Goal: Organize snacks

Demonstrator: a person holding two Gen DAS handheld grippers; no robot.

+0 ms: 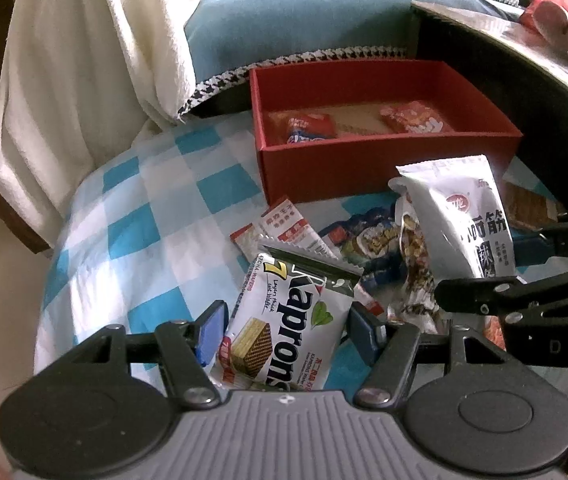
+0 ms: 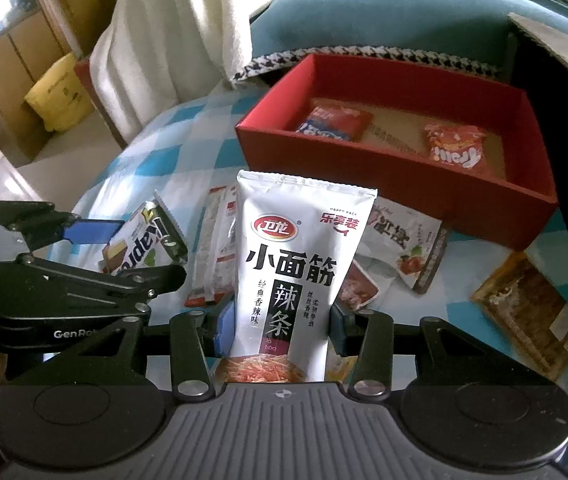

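Two red packets [image 2: 338, 122] in red box [image 2: 404, 168]

My left gripper [image 1: 286, 330] pointed steeply down, its blue pads pressed against both sides of the wafer packet [image 1: 284, 328], holding it clear between the fingers. My right gripper [image 2: 279, 320] sat just beside it, tilted down likewise, jaws clamped on the lower part of the white noodle-snack pouch [image 2: 300, 248], which stood upright between my pads. Both linkages were drawn partly in.
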